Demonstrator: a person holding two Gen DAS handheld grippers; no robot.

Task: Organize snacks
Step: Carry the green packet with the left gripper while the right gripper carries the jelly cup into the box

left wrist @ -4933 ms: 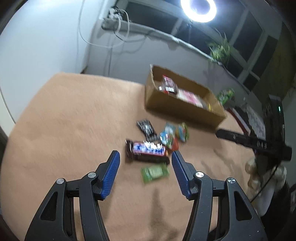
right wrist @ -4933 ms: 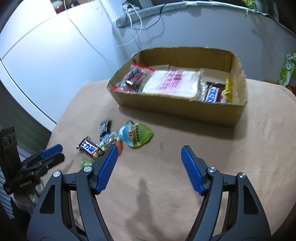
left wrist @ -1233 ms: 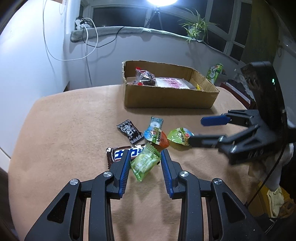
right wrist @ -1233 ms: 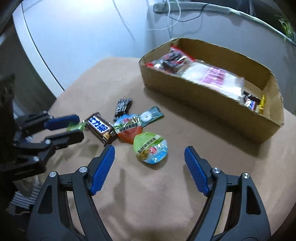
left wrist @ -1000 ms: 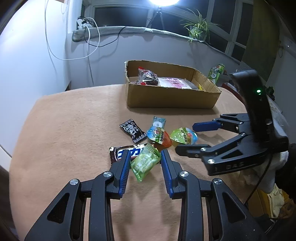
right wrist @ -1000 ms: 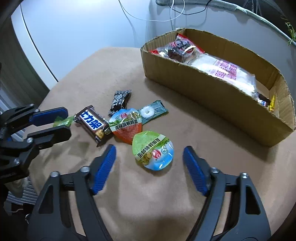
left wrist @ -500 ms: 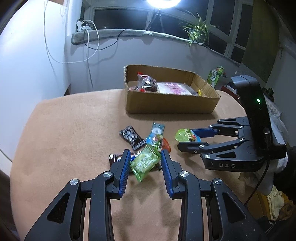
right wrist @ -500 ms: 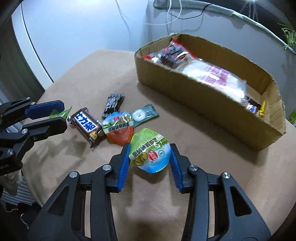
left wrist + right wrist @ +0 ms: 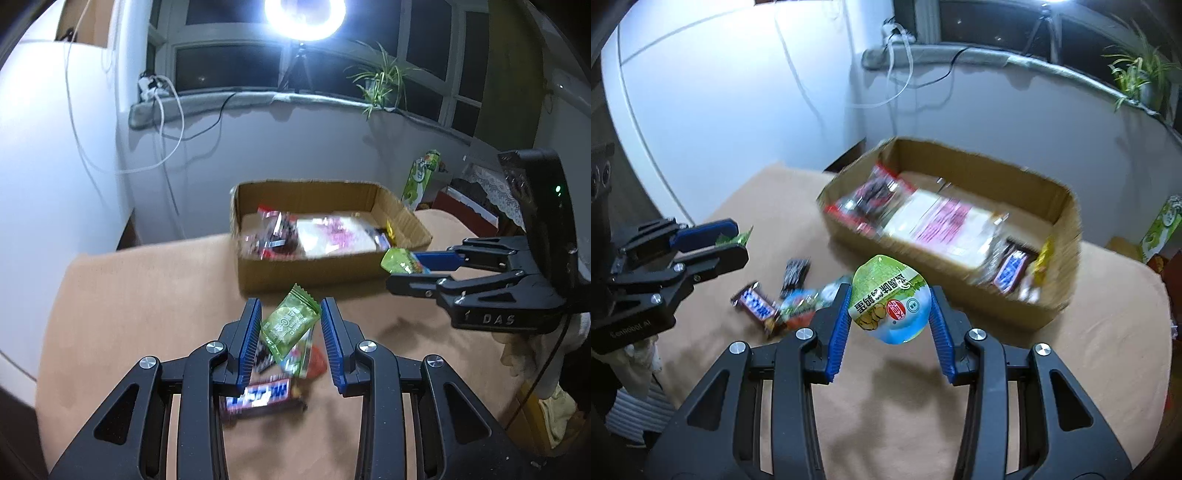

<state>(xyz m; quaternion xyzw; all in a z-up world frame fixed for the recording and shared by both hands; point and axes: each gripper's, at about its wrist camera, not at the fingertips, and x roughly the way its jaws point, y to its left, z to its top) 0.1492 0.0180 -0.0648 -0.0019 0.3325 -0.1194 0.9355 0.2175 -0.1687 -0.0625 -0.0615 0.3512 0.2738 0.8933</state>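
Left gripper (image 9: pixel 291 334): blue ribbed pads pinch a small green foil sachet (image 9: pixel 290 326) by its two sides; sachet tilted, held clear above the tan plush tabletop (image 9: pixel 129 306).
Right gripper (image 9: pixel 889 308): pads clamp a round green-and-blue lidded jelly cup (image 9: pixel 891 303), printed lid facing the camera, lifted off the cloth.
Open brown cardboard box (image 9: pixel 1067 210): at the far side of the table, beyond both grippers; contains a red-and-clear bag of dark sweets (image 9: pixel 875 195), a flat clear packet with pink print (image 9: pixel 945 221), a brown chocolate bar with blue lettering (image 9: pixel 1012 271) and something yellow in the corner, blurred.
Loose pile on cloth: second brown chocolate bar with blue lettering (image 9: pixel 755 304), black patterned sachet (image 9: pixel 795 273), red-and-green pouch (image 9: pixel 798 314); all below and left of the jelly cup.
Relation: grippers well apart, each one visible in the other's view.
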